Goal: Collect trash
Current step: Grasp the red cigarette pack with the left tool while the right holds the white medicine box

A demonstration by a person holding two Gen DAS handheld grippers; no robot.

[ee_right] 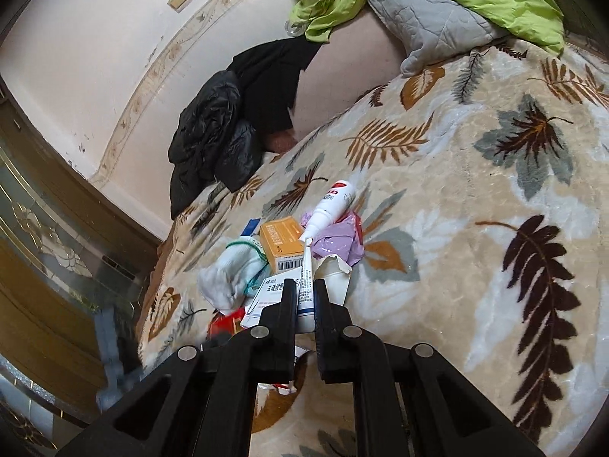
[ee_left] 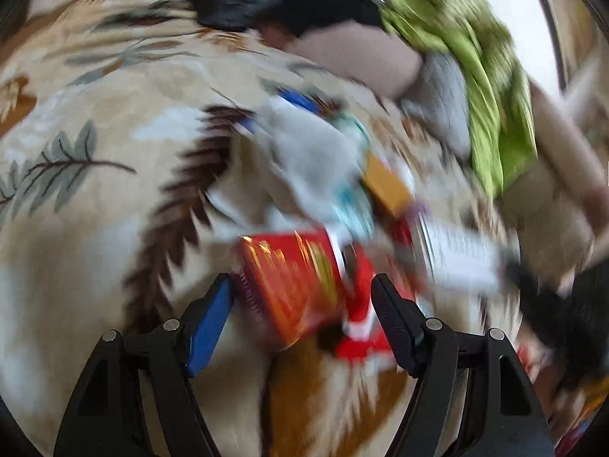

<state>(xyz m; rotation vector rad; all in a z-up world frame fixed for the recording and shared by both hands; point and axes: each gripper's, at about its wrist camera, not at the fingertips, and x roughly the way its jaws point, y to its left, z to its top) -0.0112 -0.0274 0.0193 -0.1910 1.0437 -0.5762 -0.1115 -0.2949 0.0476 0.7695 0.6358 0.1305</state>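
Leaf-patterned bed blanket carries a trash heap: the right claw pinches a white tube, long axis running straight ahead, while the left claw, spread wide, brackets a red packet.

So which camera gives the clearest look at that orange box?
The right wrist view: the orange box is sharp there, barcode visible, lying among the trash on the blanket. The left wrist view shows it only as a motion-blurred orange patch.
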